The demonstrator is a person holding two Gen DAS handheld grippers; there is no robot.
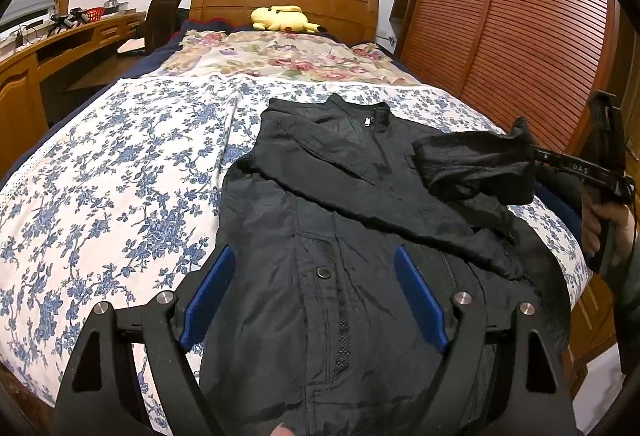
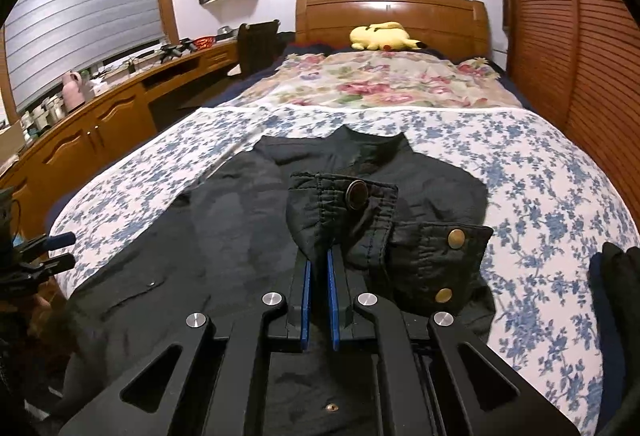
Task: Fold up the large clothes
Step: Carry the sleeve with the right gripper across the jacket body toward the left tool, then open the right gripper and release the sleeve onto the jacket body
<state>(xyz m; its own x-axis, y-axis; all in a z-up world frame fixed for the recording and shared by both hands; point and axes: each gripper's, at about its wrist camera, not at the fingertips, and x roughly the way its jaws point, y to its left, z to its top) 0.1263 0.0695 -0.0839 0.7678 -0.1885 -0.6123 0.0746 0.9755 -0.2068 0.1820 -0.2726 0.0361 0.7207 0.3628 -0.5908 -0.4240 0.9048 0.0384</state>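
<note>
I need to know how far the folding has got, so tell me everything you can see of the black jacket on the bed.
The black jacket is thin, slightly shiny fabric with a zipped stand collar, a front placket and metal snaps. It lies front up on the blue-flowered bedspread, one sleeve folded diagonally across the chest. The right gripper is shut on the other sleeve's snap cuff, lifting it. The open left gripper hovers over the lower front.

Right gripper [image 2: 319,256] clamped on black jacket's [image 2: 224,236] sleeve cuff [image 2: 348,212], snap buttons visible. Jacket spread on blue-floral bedspread [image 2: 540,204]. Left gripper [image 2: 60,250] at left edge, jaws apart. Yellow plush [image 2: 382,36] by headboard [image 2: 392,12].
</note>
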